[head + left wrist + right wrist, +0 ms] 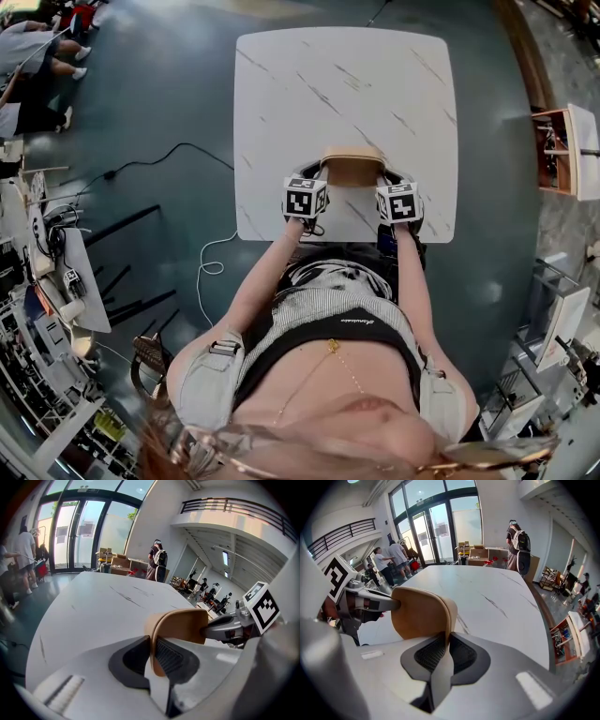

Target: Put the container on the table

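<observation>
A tan wooden container (pixel 352 165) with rounded corners is held over the near part of the white marbled table (pixel 281 84). My left gripper (pixel 317 184) is shut on its left wall and my right gripper (pixel 384 184) is shut on its right wall. In the left gripper view the container's wall (pixel 180 625) is pinched between the ribbed pads (pixel 168 656). The right gripper view shows the other wall (pixel 423 615) clamped the same way, with the left gripper's marker cube (pixel 336 577) beyond it. Whether the container's base touches the table is hidden.
The table's near edge (pixel 337 239) lies just under the grippers, close to the person's body. A black and a white cable (pixel 202 267) run over the dark floor at the left. Wooden shelving (pixel 558 150) stands at the right. People stand far beyond the table near glass doors.
</observation>
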### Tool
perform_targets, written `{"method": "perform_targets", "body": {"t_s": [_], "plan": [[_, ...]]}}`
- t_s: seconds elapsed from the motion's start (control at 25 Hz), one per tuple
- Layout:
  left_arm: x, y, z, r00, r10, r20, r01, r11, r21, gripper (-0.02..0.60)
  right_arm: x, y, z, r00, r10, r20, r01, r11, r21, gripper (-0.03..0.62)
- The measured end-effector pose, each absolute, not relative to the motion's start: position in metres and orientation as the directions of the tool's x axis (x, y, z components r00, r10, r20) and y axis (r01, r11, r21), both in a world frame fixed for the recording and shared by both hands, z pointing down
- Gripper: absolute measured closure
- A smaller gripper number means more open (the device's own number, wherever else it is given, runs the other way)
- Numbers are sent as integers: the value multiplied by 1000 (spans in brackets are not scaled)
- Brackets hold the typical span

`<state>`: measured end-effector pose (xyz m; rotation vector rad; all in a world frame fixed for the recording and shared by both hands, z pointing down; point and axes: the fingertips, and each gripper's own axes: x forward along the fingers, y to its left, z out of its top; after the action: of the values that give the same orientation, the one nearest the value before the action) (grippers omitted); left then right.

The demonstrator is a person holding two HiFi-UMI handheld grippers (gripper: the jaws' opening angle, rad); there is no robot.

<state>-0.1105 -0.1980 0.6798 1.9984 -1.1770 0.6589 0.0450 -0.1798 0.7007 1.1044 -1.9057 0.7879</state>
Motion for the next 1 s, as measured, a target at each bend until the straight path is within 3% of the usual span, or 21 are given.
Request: {"method": "perform_targets", "body": {"t_s": [1.0], "plan": [[-108, -230, 699, 435, -523, 733, -900, -284, 331, 548, 46, -215, 718, -296, -423, 856, -916, 381, -128, 512]]}}
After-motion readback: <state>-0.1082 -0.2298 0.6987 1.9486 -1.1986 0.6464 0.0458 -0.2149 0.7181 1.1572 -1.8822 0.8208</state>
